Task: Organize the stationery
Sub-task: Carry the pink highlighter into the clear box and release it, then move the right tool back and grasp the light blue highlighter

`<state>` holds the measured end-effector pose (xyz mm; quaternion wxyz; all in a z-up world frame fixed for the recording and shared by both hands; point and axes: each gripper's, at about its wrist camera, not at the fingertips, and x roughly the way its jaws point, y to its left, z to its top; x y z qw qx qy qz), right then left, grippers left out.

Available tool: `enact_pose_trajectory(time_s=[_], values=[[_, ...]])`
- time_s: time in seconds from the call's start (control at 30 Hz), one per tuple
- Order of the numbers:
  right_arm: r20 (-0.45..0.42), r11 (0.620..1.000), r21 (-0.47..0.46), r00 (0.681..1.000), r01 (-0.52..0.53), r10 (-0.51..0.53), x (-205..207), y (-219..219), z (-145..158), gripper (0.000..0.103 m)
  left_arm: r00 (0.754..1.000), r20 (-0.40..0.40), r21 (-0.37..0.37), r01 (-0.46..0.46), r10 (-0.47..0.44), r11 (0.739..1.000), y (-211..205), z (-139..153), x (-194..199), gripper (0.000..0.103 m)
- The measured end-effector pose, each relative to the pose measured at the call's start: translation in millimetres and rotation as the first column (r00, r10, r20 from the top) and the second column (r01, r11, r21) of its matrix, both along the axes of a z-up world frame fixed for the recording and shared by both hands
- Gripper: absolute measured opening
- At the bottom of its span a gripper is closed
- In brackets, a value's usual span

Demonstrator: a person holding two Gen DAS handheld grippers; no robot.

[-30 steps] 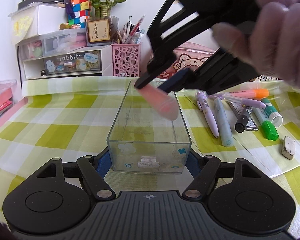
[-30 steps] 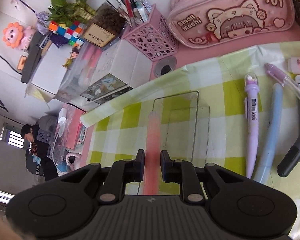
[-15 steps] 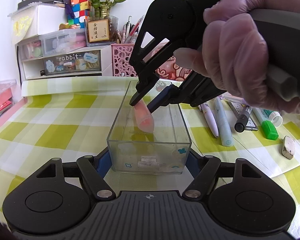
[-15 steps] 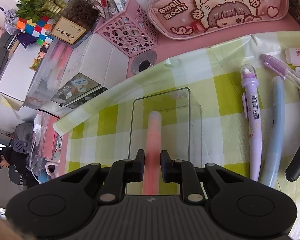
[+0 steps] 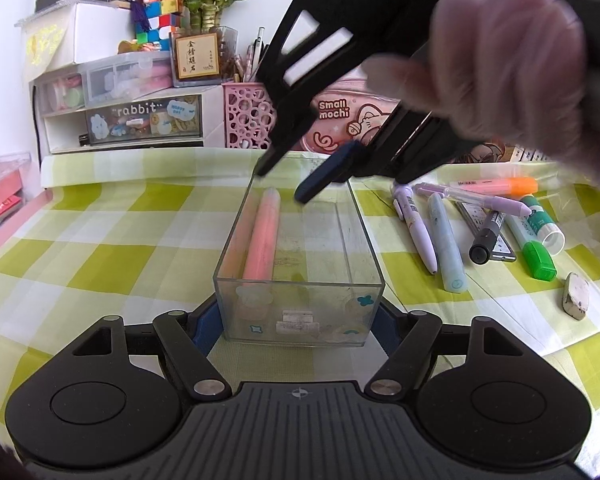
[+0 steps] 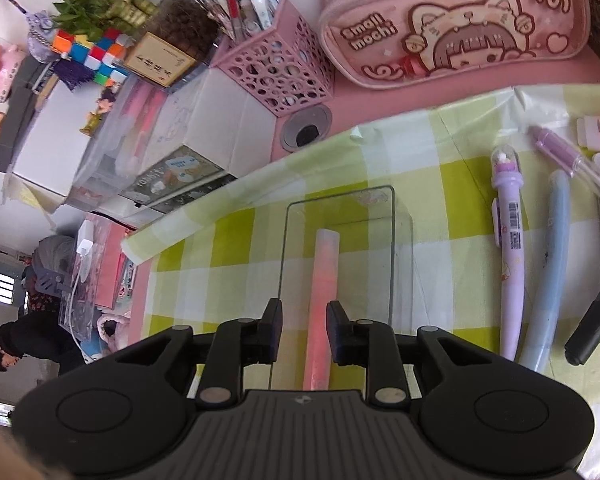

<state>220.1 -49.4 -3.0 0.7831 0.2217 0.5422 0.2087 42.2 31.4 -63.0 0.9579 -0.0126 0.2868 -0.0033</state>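
A clear plastic box stands on the green checked cloth, its near end clamped between my left gripper's blue pads. A pink pen lies flat inside it along the left wall. My right gripper, held by a gloved hand, hovers over the box's far end with its jaws opening and nothing pressed between them. In the right wrist view the pink pen shows below and between the parted fingers of the right gripper, lying loose in the box.
Right of the box lie a purple pen, a light blue pen, a black marker, a green highlighter, an orange highlighter and an eraser. Behind stand a pink mesh pen holder, a pink pencil case and a drawer unit.
The right gripper lowered the pink pen into the clear box and let it go; the pen now lies flat on the bottom and the jaws have spread. The left gripper has not moved.
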Motion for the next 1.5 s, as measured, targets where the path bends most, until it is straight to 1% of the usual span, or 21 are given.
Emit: enact_pose_trajectory(time_s=[0.07, 0.13, 0.2, 0.23, 0.3, 0.37, 0.43, 0.53, 0.63, 0.73, 0.77, 0.9, 0.97, 1.0, 1.1, 1.13, 1.27, 1.33, 1.4, 1.5], values=[[0.057, 1.0, 0.006, 0.998, 0.0, 0.0, -6, -12, 15, 0.033, 1.0, 0.0, 0.001, 0.0, 0.0, 1.0, 1, 0, 1, 0.073], [0.12, 1.0, -0.014, 0.993, 0.011, -0.01, -12, -27, 28, 0.039, 1.0, 0.001, 0.004, -0.002, 0.002, 1.0, 0, 0, 1, 0.073], [0.179, 0.998, -0.048, 0.983, 0.04, -0.031, -18, -44, 38, 0.047, 1.0, 0.003, 0.008, -0.003, 0.003, 1.0, -1, 0, 0, 0.073], [0.199, 0.996, -0.059, 0.979, 0.06, -0.047, -22, -53, 39, 0.049, 1.0, 0.004, 0.01, -0.004, 0.004, 1.0, -1, 0, 0, 0.073], [0.232, 0.991, -0.076, 0.969, 0.109, -0.089, -29, -69, 37, 0.057, 1.0, 0.006, 0.015, -0.007, 0.007, 1.0, -2, 0, -1, 0.073], [0.271, 0.985, -0.1, 0.956, 0.14, -0.108, -35, -80, 32, 0.062, 1.0, 0.009, 0.023, -0.01, 0.01, 1.0, -3, 0, -1, 0.073], [0.288, 0.981, -0.124, 0.952, 0.149, -0.108, -37, -87, 22, 0.063, 1.0, 0.011, 0.034, -0.012, 0.011, 0.999, -4, 0, -1, 0.073], [0.276, 0.981, -0.127, 0.955, 0.146, -0.107, -35, -93, 6, 0.063, 1.0, 0.012, 0.036, -0.013, 0.013, 0.999, -4, 0, -2, 0.073], [0.294, 0.979, -0.133, 0.95, 0.155, -0.11, -32, -95, -3, 0.063, 1.0, 0.012, 0.035, -0.017, 0.016, 0.999, -3, 0, -2, 0.073], [0.313, 0.969, -0.183, 0.944, 0.166, -0.102, -28, -92, -12, 0.063, 1.0, 0.014, 0.035, -0.015, 0.015, 0.999, -3, 0, -3, 0.073], [0.315, 0.965, -0.198, 0.944, 0.171, -0.102, -26, -92, -14, 0.062, 1.0, 0.014, 0.035, -0.015, 0.015, 0.999, -3, 0, -3, 0.073], [0.303, 0.948, -0.264, 0.948, 0.18, -0.096, -18, -93, -25, 0.047, 1.0, 0.014, 0.035, -0.015, 0.015, 0.999, -3, 0, -3, 0.073], [0.299, 0.939, -0.293, 0.95, 0.182, -0.091, -16, -93, -30, 0.042, 1.0, 0.014, 0.035, -0.015, 0.015, 0.999, -3, 0, -3, 0.073], [0.302, 0.935, -0.306, 0.95, 0.18, -0.084, -16, -92, -31, 0.038, 1.0, 0.014, 0.036, -0.015, 0.015, 0.999, -3, 0, -3, 0.073], [0.299, 0.924, -0.347, 0.953, 0.158, -0.051, -15, -84, -36, 0.031, 1.0, 0.014, 0.037, -0.016, 0.015, 0.999, -3, 0, -3, 0.073], [0.297, 0.92, -0.364, 0.954, 0.146, -0.034, -15, -80, -38, 0.03, 1.0, 0.014, 0.04, -0.017, 0.016, 0.999, -3, 0, -3, 0.073], [0.332, 0.888, -0.44, 0.943, 0.132, 0.024, -18, -65, -40, 0.028, 1.0, 0.019, 0.059, -0.017, 0.016, 0.998, -6, -1, -4, 0.073], [0.347, 0.877, -0.464, 0.937, 0.124, 0.051, -19, -61, -41, 0.027, 1.0, 0.022, 0.069, -0.016, 0.015, 0.998, -7, -1, -5, 0.073], [0.354, 0.875, -0.47, 0.933, 0.118, 0.065, -20, -59, -42, 0.027, 1.0, 0.023, 0.074, -0.015, 0.013, 0.997, -7, -1, -5, 0.073], [0.348, 0.885, -0.451, 0.936, 0.114, 0.057, -18, -60, -42, 0.024, 1.0, 0.022, 0.073, -0.014, 0.012, 0.997, -7, -1, -4, 0.073]])
